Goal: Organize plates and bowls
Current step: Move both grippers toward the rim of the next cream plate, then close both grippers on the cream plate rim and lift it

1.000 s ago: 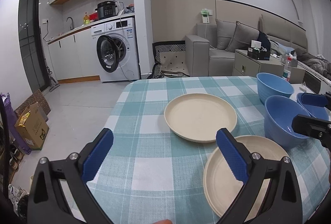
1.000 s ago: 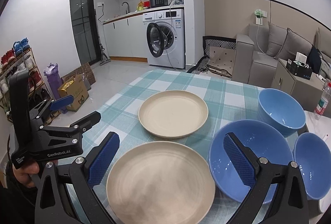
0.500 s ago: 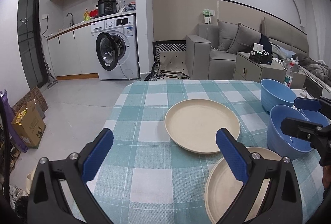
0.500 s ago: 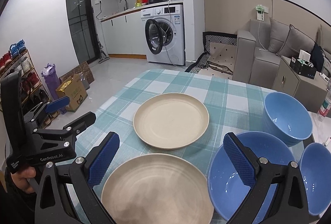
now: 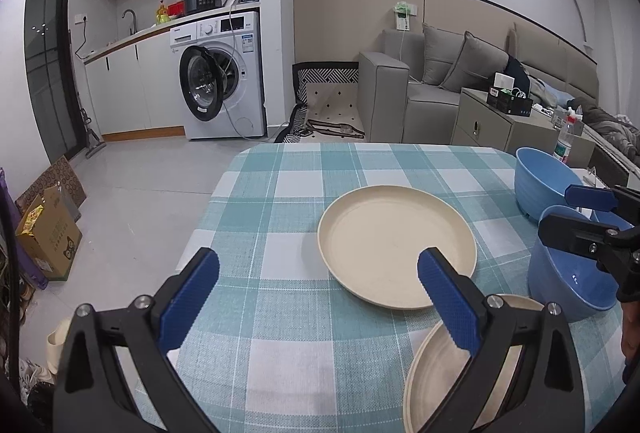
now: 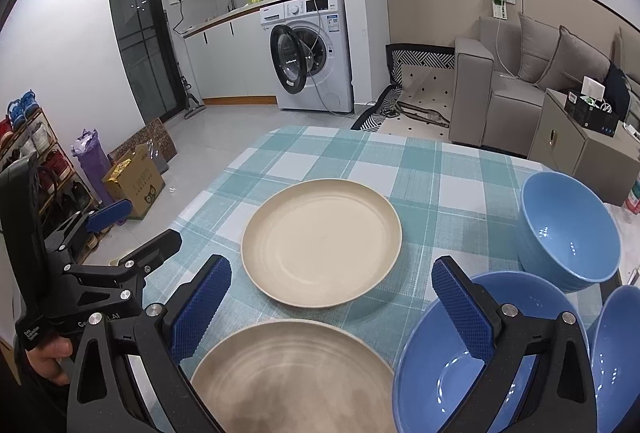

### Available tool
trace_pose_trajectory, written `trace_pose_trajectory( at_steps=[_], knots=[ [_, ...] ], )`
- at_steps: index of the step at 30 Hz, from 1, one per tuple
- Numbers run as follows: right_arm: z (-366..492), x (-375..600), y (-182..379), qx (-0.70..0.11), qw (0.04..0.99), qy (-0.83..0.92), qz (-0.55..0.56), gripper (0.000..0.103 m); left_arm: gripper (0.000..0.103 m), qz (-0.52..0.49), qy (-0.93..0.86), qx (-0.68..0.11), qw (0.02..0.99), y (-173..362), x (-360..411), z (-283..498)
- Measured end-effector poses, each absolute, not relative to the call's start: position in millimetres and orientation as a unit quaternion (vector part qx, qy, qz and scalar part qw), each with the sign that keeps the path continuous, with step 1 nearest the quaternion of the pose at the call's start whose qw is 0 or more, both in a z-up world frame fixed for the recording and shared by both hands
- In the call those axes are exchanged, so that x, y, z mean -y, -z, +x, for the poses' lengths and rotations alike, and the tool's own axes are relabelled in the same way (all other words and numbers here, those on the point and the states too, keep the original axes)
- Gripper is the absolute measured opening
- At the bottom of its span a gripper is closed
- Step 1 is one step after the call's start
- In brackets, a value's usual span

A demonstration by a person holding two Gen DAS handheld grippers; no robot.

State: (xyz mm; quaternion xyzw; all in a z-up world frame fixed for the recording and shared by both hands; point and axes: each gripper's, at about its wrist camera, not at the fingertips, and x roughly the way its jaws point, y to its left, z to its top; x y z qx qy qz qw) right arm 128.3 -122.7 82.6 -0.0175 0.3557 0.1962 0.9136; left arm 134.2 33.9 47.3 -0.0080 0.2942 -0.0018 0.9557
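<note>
Two cream plates lie on the checked tablecloth: a far plate (image 5: pixel 396 245) (image 6: pixel 320 245) and a near plate (image 5: pixel 440 377) (image 6: pixel 292 377). Three blue bowls stand at the right: a far bowl (image 6: pixel 568 229) (image 5: pixel 540 181), a middle bowl (image 6: pixel 440 373) (image 5: pixel 568 281) and a third (image 6: pixel 616 361) at the edge. My left gripper (image 5: pixel 316 297) is open and empty above the cloth, left of the near plate. My right gripper (image 6: pixel 332 309) is open and empty above the near plate and middle bowl.
The table (image 5: pixel 280 313) has its left edge near my left gripper, with floor beyond. A washing machine (image 5: pixel 220 81), a sofa (image 5: pixel 420 89) and a side cabinet (image 5: pixel 500 121) stand behind. A cardboard box (image 5: pixel 48 229) sits on the floor.
Both grippers have pulled back and risen slightly; the plates and bowls appear lower and farther in both views. Both stay open. No dish has moved.
</note>
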Motion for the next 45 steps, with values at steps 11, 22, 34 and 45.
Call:
trace_pose_trajectory(
  at_steps=[11, 22, 34, 45],
  knots=[
    [163, 123, -70, -0.386, 0.905, -0.18, -0.013, 0.102, 0.101, -0.014, 0.002, -0.318, 0.948, -38, -34, 158],
    [195, 118, -49, -0.422, 0.891, -0.168, -0.011, 0.102, 0.101, -0.018, 0.002, -0.345, 0.939, -25, -37, 183],
    [228, 109, -36, -0.46, 0.874, -0.154, -0.014, 0.102, 0.101, -0.021, 0.002, -0.367, 0.93, -10, -39, 205],
    [241, 108, -23, -0.478, 0.865, -0.15, -0.022, 0.102, 0.1, 0.001, -0.007, -0.395, 0.919, 13, -33, 223]
  ],
)
